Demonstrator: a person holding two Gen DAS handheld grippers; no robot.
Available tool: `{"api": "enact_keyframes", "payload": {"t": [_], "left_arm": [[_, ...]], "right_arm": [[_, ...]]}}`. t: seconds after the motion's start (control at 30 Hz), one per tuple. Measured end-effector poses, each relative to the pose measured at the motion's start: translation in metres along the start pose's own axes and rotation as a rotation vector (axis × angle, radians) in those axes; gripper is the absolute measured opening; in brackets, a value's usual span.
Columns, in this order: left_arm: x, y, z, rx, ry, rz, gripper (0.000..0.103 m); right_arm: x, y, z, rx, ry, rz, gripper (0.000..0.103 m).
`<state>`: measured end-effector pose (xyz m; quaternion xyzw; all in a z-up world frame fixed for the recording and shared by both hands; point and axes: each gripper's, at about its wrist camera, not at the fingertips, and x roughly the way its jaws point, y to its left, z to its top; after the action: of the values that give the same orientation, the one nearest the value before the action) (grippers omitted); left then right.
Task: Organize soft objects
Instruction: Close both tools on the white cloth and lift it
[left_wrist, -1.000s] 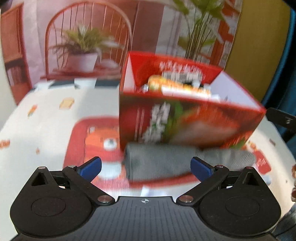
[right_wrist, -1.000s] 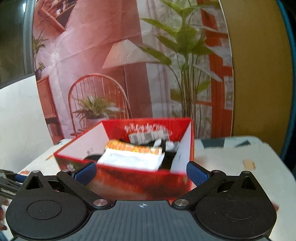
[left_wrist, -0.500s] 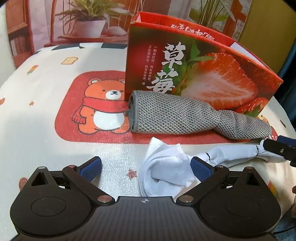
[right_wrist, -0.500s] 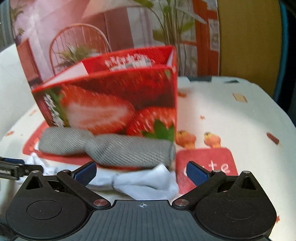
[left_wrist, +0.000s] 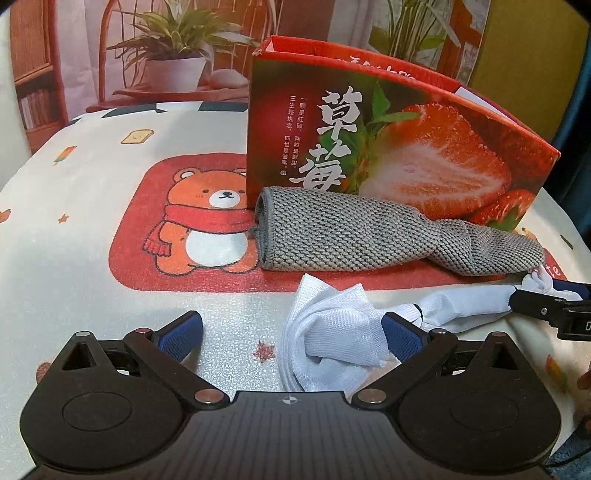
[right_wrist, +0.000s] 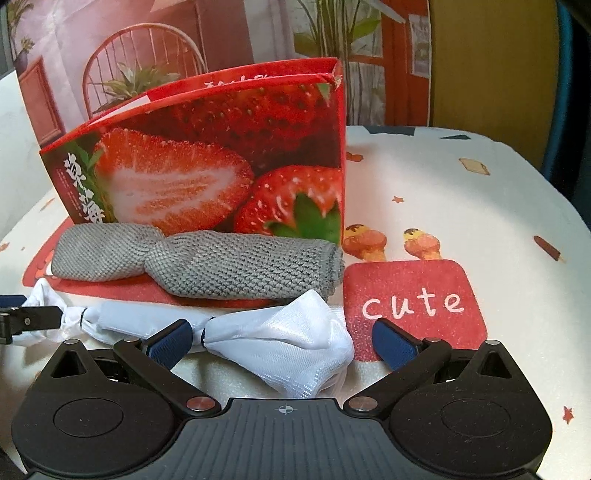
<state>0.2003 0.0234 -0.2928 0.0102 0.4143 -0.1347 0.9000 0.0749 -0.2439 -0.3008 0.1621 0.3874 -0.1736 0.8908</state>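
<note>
Looks like a staged home corner, not a real living room. The wall behind the table (left_wrist: 92, 155) is a printed backdrop (right_wrist: 147, 44): you can see creases in it, with a pictured chair, potted plants and a lamp. The table wears a kiddie cloth with a bear (left_wrist: 207, 225), stars, and a red "cute" patch (right_wrist: 412, 302). A strawberry box (left_wrist: 388, 147) stands on it, with a grey cloth (left_wrist: 351, 236) and white sock (left_wrist: 332, 332) lying around.

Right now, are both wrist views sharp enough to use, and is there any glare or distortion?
Left wrist: sharp; the gray cloth weave and strawberry box print read clearly, fisheye bends the table edge. Right wrist: sharp too, mild sheen on the white cloth, dark corners.
</note>
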Motion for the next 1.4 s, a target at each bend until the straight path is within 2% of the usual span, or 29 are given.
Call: {"api": "enact_keyframes", "payload": {"t": [0.23,0.63,0.83,0.93,1.0,1.03,1.07,1.13,1.2,1.3,1.4], "left_arm": [[0.0,0.001,0.0,0.005,0.002,0.001,0.103],[0.002,0.0,0.003,0.016,0.018,-0.005,0.103],[-0.001,-0.001,0.003,0.019,0.022,-0.027,0.101],[-0.004,-0.003,0.002,0.035,0.01,-0.049,0.088],[-0.006,-0.005,0.002,0.044,0.002,-0.069,0.07],[-0.007,-0.006,0.002,0.048,-0.004,-0.073,0.065],[-0.008,-0.007,0.002,0.051,-0.011,-0.076,0.055],[-0.01,-0.007,0.002,0.053,-0.023,-0.08,0.047],[-0.013,-0.007,0.002,0.05,-0.035,-0.086,0.034],[-0.017,-0.006,0.001,0.053,-0.053,-0.091,0.024],[-0.021,-0.006,0.001,0.048,-0.069,-0.091,0.021]], "right_arm": [[-0.001,0.001,-0.002,0.009,-0.018,-0.009,0.103],[-0.002,0.002,-0.001,-0.014,0.009,0.002,0.103],[-0.004,0.0,0.0,0.007,0.014,0.085,0.102],[-0.006,-0.001,0.002,0.016,0.014,0.094,0.094],[-0.008,-0.003,0.003,0.039,0.01,0.103,0.087],[-0.009,-0.005,0.004,0.051,0.009,0.111,0.081],[-0.01,-0.007,0.004,0.065,0.009,0.12,0.075],[-0.011,-0.01,0.005,0.089,0.011,0.142,0.066],[-0.012,-0.011,0.005,0.105,0.014,0.161,0.06],[-0.016,-0.011,0.006,0.115,0.006,0.179,0.047],[-0.023,-0.009,0.009,0.114,-0.017,0.197,0.035]]}}
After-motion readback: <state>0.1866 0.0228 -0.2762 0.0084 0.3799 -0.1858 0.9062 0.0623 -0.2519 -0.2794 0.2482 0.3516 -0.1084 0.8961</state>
